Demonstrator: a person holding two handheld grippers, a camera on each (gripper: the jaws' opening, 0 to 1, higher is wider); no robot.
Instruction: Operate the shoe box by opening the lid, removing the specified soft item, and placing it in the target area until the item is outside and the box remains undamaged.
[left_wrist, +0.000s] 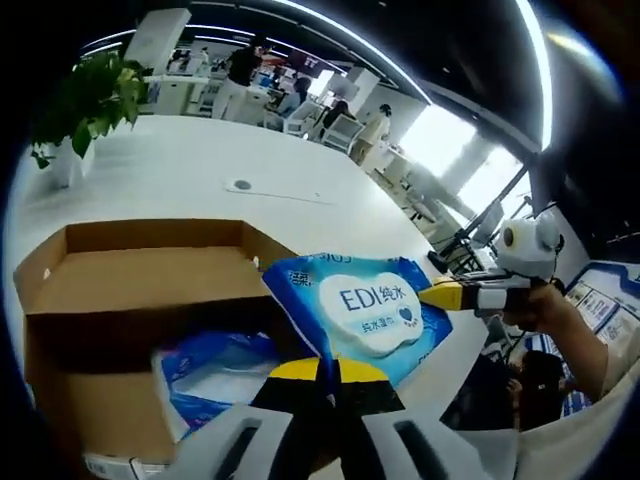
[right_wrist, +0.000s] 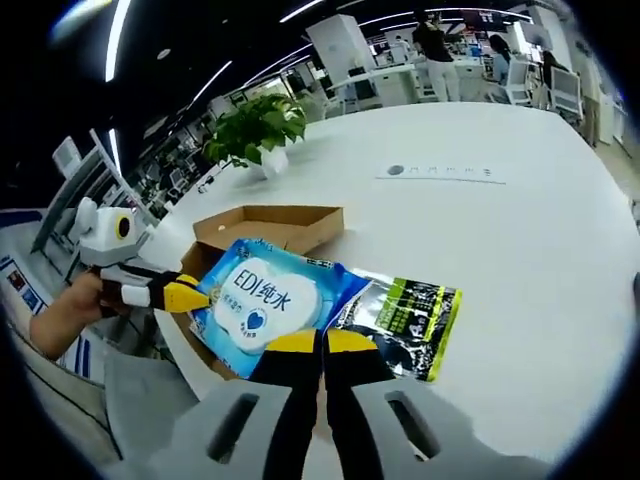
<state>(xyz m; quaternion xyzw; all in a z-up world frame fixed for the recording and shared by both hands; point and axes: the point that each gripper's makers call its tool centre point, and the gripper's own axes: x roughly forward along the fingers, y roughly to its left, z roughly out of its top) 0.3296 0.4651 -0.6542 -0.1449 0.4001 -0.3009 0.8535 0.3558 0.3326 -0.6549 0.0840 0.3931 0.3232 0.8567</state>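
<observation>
A blue wet-wipes pack (left_wrist: 372, 310) with a white label hangs over the near right corner of the open cardboard shoe box (left_wrist: 130, 290). My left gripper (left_wrist: 325, 368) is shut on the pack's lower corner. My right gripper (left_wrist: 448, 295) comes in from the right, pinching the pack's far edge. In the right gripper view the same pack (right_wrist: 262, 300) is held between my right gripper (right_wrist: 322, 343), which is shut on its near edge, and my left gripper (right_wrist: 183, 294) at its left edge. The box (right_wrist: 270, 226) lies behind it. A second blue pack (left_wrist: 215, 368) lies inside the box.
A black and green pouch (right_wrist: 402, 322) lies on the white table (right_wrist: 500, 260) right of the wipes. A potted plant (right_wrist: 255, 130) stands behind the box. A round cable port (left_wrist: 239, 185) sits in the tabletop. People and office chairs stand beyond the table's far edge.
</observation>
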